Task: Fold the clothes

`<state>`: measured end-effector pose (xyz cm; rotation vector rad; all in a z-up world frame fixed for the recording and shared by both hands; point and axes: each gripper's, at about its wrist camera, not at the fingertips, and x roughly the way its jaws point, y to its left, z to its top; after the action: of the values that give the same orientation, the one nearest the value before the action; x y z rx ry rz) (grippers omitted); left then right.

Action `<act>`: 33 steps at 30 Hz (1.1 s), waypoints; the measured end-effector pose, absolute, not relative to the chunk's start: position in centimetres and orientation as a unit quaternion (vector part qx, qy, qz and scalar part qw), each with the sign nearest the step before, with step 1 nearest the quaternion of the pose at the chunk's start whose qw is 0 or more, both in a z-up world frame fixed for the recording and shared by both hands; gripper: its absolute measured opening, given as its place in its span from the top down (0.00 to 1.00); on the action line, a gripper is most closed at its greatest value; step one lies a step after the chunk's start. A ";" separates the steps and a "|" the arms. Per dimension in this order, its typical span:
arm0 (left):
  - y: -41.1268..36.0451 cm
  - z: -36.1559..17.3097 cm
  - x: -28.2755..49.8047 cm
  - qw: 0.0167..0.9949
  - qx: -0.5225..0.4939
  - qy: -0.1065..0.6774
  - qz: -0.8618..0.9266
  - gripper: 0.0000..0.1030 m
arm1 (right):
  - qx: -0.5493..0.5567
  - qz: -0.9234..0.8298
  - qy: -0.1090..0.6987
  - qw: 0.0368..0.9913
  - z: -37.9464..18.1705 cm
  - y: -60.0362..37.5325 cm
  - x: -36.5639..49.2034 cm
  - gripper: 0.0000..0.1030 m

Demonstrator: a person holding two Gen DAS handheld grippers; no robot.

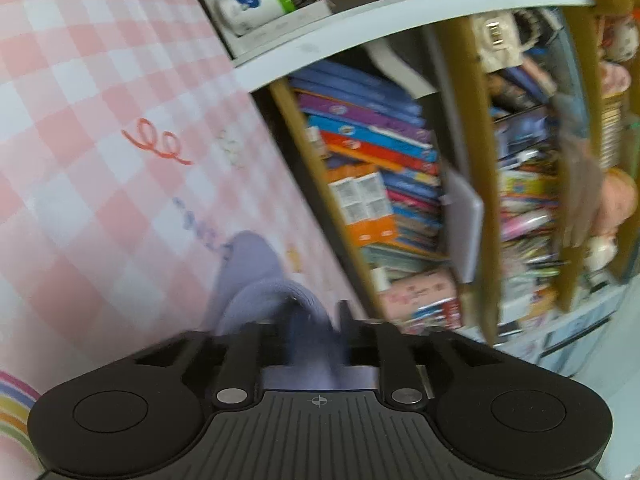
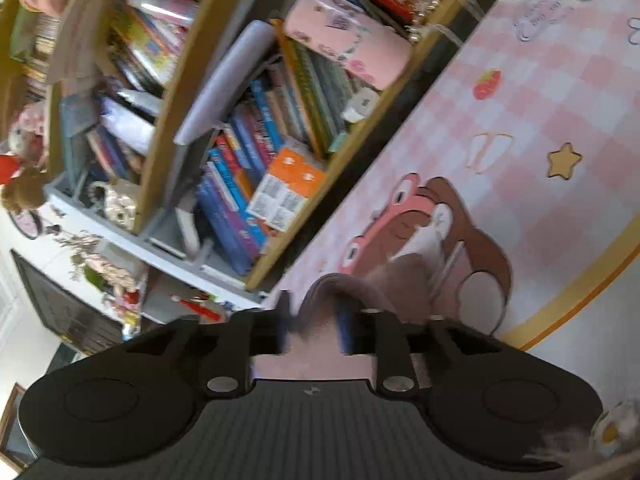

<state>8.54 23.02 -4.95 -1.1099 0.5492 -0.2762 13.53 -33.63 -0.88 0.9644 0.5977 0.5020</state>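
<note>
A lavender garment (image 1: 248, 264) lies bunched on the pink checked table mat (image 1: 100, 120). A fold of it rises between the fingers of my left gripper (image 1: 300, 312), whose jaws stand apart with the cloth loose in the gap. In the right wrist view, a greyish-purple fold of the same garment (image 2: 352, 286) humps up between the fingers of my right gripper (image 2: 314, 304); these jaws are also parted and not pinching it. Both views are blurred by motion. The rest of the garment is hidden under the gripper bodies.
A crowded bookshelf (image 1: 380, 180) stands just past the mat's far edge and also shows in the right wrist view (image 2: 248, 140). The mat (image 2: 540, 100) carries cartoon prints and a yellow border. A white roll (image 1: 248, 4) sits on the shelf top.
</note>
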 end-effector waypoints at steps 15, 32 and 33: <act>21.4 -2.2 5.0 0.909 -0.287 0.283 -0.111 0.93 | 0.218 0.202 0.341 0.892 -0.5 -31.5 9.7 0.93; 21.4 0.6 6.0 0.950 -0.171 0.241 -0.102 0.59 | 0.175 0.202 0.310 0.913 1.5 -31.3 11.2 0.72; 21.0 0.9 6.9 0.953 -0.145 0.244 -0.104 0.57 | 0.164 0.200 0.312 0.914 1.6 -31.0 12.0 0.72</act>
<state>6.85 20.97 0.90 -0.2946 0.4952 -0.2120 12.00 -30.96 1.63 0.3382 0.6425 0.4126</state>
